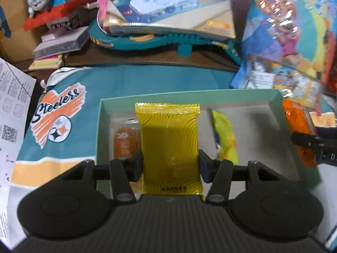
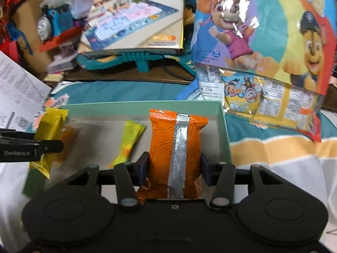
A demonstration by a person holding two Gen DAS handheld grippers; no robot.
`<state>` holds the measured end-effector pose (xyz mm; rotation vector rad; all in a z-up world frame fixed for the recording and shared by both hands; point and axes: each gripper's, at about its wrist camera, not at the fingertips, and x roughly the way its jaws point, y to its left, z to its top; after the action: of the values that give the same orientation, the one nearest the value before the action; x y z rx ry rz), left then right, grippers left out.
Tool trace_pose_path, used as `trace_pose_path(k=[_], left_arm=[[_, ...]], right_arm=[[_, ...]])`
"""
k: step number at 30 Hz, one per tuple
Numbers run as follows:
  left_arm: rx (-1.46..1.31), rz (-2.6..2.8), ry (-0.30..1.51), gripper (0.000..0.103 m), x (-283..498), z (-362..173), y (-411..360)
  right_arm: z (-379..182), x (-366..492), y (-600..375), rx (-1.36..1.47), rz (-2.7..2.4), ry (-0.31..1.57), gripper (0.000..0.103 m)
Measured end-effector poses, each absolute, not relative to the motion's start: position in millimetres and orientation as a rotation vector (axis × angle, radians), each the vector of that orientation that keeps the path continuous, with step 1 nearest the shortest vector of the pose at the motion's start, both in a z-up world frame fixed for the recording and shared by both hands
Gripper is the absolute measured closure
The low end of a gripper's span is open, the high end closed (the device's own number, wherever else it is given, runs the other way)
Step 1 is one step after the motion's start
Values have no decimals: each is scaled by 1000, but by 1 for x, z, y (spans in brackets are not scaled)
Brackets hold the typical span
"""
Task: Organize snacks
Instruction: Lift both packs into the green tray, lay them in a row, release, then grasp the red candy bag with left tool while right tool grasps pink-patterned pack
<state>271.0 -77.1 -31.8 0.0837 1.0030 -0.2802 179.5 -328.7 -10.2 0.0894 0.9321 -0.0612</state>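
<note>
- My left gripper (image 1: 170, 164) has its jaws clamped on the yellow packet (image 1: 168, 143), over the green box (image 1: 189, 96).
- My right gripper (image 2: 174, 166) pinches the orange packet (image 2: 166, 139), above the box's right side.

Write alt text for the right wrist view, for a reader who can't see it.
The right tongs grip an orange snack packet with a silver seam, held over a shallow green box. Inside the box lies a small yellow-green packet; at left the left tongs hold a yellow packet. Toys and a cartoon snack bag crowd the background.
</note>
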Motion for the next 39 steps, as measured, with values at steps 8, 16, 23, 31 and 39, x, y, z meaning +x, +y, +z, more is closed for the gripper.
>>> trace_pose_path(k=[8, 16, 23, 31, 39], left_arm=[[110, -265, 1055, 50, 306, -77, -91], [115, -220, 1040, 7, 304, -77, -98], [111, -216, 1003, 2, 280, -47, -92], [103, -235, 950, 0, 227, -7, -80], [104, -260, 926, 0, 173, 11, -71]], right_arm=[[-57, 217, -341, 63, -70, 964, 52], [-51, 214, -342, 91, -58, 885, 21], [-20, 185, -330, 87, -51, 849, 6], [22, 131, -310, 86, -28, 799, 0], [47, 73, -288, 73, 1, 773, 0]])
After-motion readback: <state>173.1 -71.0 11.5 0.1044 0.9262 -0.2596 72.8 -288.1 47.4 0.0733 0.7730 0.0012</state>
